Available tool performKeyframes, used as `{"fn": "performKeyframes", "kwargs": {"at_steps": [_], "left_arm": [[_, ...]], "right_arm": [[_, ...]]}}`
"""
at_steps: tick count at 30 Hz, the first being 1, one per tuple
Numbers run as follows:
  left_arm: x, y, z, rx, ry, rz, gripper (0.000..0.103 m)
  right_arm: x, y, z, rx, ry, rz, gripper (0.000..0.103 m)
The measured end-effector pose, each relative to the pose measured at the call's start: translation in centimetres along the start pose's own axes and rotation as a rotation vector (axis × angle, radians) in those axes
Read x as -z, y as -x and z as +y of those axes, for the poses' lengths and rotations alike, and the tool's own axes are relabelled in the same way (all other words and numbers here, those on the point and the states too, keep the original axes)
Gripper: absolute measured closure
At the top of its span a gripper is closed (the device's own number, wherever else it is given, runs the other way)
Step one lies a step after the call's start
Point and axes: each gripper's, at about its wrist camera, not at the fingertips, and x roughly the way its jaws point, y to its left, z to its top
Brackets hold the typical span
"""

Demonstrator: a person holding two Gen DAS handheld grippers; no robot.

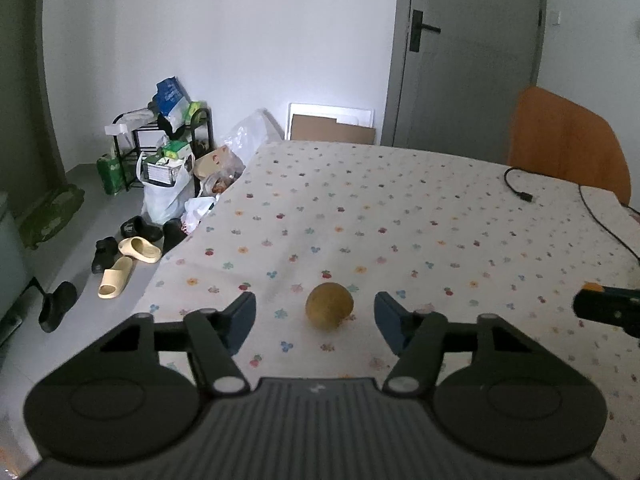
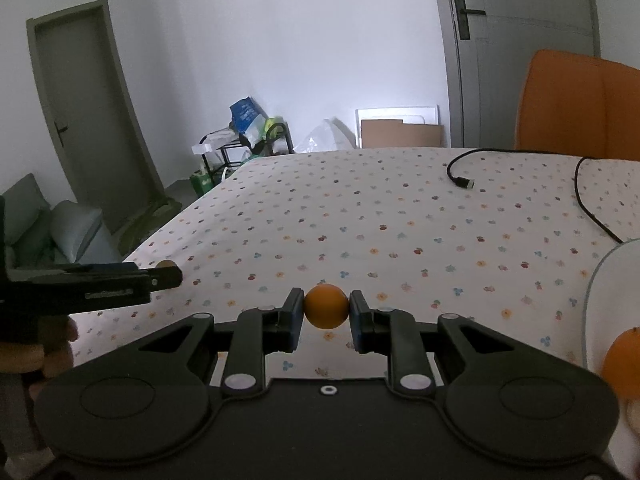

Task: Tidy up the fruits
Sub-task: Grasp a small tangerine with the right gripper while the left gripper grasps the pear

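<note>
Right wrist view: right gripper (image 2: 327, 312) is holding a small orange fruit (image 2: 326, 306), jaws narrow and pressing it from both sides, raised a bit above the counter (image 2: 400, 208) w/ the flowered cloth. At the far right edge a clear plate (image 2: 596, 280) is showing, w/ another orange fruit (image 2: 624, 364) lying on it, cut off by the frame. Can't tell if more is sitting on the plate, most of it is out of view.

Left wrist view: left gripper (image 1: 315, 312) is hovering w/ jaws wide, nothing between them yet. The brownish kiwi-like fruit (image 1: 329, 306) is lying on the cloth right in the gap ahead of the fingers (image 1: 240, 316), apart from both pads.

Progress, my read: approx midway. One orange looks already placed, one is being carried, prob heading for the plate on the right. Brown fruit isn't grasped yet, so that's still left, plus both drop-offs.

Counts as visible:
- orange fruits: 2 (1 in jaws, 1 on plate)
- brown fruit: 1, on cloth
- plate: 1
- grippers: 2
- black cable (image 2: 460, 178): 1 plug end lying far side of counter, a 2nd strand running near the right edge, could be the same cable
- orange chair (image 2: 576, 104): 1, behind counter
</note>
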Motion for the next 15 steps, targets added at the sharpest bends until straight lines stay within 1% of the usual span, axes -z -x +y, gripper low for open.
{"fn": "performKeyframes", "kwargs": {"at_steps": [1, 2, 4, 5, 6, 9, 11, 15], "left_arm": [[0.0, -0.2, -0.1, -0.006, -0.001, 0.002, 0.044], [-0.1, -0.4, -0.1, -0.009, 0.001, 0.003, 0.048], [-0.1, -0.8, -0.3, -0.017, 0.0, 0.01, 0.062], [-0.1, -0.9, -0.4, -0.021, 0.003, 0.017, 0.071], [-0.1, -0.8, -0.5, -0.032, 0.005, 0.012, 0.078], [-0.2, -0.3, -0.8, -0.036, 0.016, 0.018, 0.079], [-0.1, 0.5, -1.1, -0.035, 0.018, 0.002, 0.079], [0.5, 1.9, -1.3, -0.019, 0.057, -0.015, 0.079]], "right_arm": [[0.0, 0.1, -0.1, -0.005, -0.004, 0.001, 0.08], [0.0, 0.2, -0.1, -0.014, -0.007, 0.001, 0.08], [-0.1, 0.4, -0.1, -0.017, -0.005, -0.005, 0.08], [-0.1, 0.5, -0.1, -0.014, -0.001, -0.009, 0.08], [-0.1, 0.7, 0.0, -0.012, 0.003, -0.012, 0.08], [-0.3, 1.1, 0.0, -0.026, -0.003, -0.02, 0.08], [-0.5, 1.3, -0.2, -0.055, -0.016, -0.028, 0.08], [-0.4, 0.9, -0.8, -0.041, -0.044, -0.012, 0.08]]}}
